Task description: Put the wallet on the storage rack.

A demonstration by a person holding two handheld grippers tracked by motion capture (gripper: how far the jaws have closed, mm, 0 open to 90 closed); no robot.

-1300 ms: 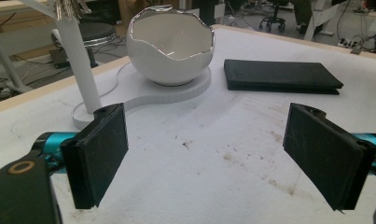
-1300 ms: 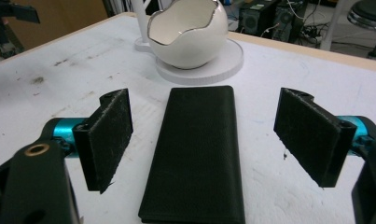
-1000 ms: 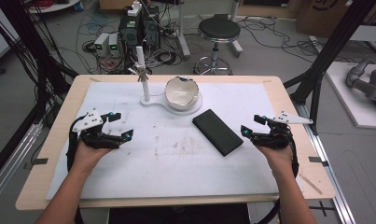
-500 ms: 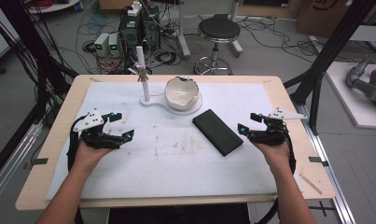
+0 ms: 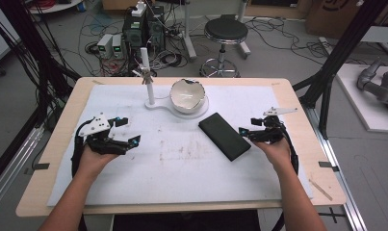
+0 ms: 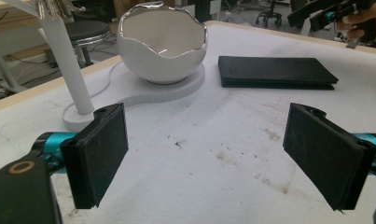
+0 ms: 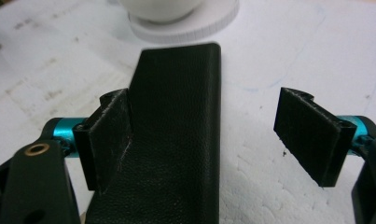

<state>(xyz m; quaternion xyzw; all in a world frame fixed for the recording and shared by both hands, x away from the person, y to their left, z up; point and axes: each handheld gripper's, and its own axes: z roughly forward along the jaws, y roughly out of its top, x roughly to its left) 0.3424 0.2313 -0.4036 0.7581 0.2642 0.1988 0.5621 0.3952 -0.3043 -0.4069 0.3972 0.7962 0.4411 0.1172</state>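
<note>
High view puts the black case (image 5: 225, 136) just right of the frame's centre, lying flat on the white mat (image 5: 182, 178) that covers the worktop (image 5: 52, 149). Over the last second the right claw (image 5: 245, 132) has slid leftward from the right part of the frame until its tips stand at the case's near right edge. That closing of the gap reads as the approach to a pick-up, with the grasp itself not yet made.

Right gripper view bears this out: the case (image 7: 176, 135) runs up the middle of the frame, one jaw already overlapping its left edge, the other standing apart over bare mat on the right. The right claw (image 7: 213, 140) is spread wide and holds nothing.

At the left of the high view the left claw (image 5: 127, 131) has hardly shifted; in the left gripper view it (image 6: 204, 154) gapes wide and empty over stained mat.

Behind the case, in the upper middle of the high view, the eggshell-shaped white bowl (image 5: 187, 94) sits on its white stand (image 5: 155, 104), apart from both claws.
</note>
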